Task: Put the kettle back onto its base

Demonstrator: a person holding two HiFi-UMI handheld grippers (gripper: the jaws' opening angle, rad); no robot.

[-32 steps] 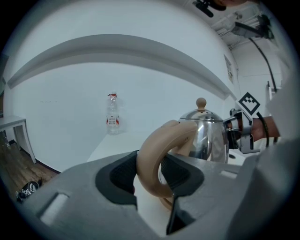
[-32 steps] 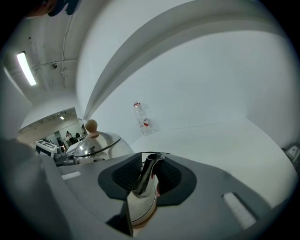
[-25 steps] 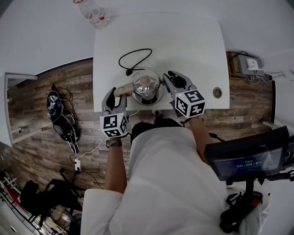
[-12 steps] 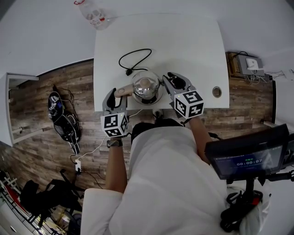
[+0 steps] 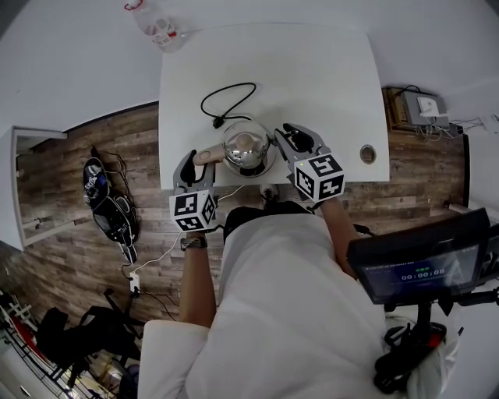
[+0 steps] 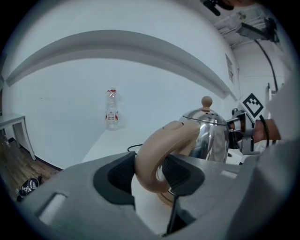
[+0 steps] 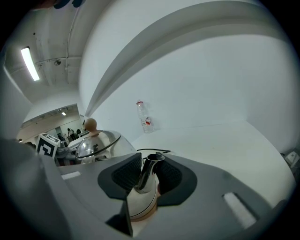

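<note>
The steel kettle (image 5: 245,146) with a tan knob stands on its base (image 5: 263,167) near the front edge of the white table (image 5: 312,70). My left gripper (image 5: 189,162) reaches in from the left, and its jaws are opening with the tan handle (image 6: 154,154) between the pads, which still touch it. My right gripper (image 5: 290,134) comes in from the right, and its pads close on the steel spout (image 7: 147,171). In the right gripper view the kettle's domed lid (image 7: 101,140) shows to the left. A tan ring shows under the kettle body.
A black power cord (image 5: 230,97) loops on the table behind the kettle. A clear plastic bottle (image 5: 156,23) stands at the far left corner. A round cable hole (image 5: 367,154) sits at the right front. A monitor (image 5: 421,269) stands to the lower right, and cables and bags lie on the wood floor.
</note>
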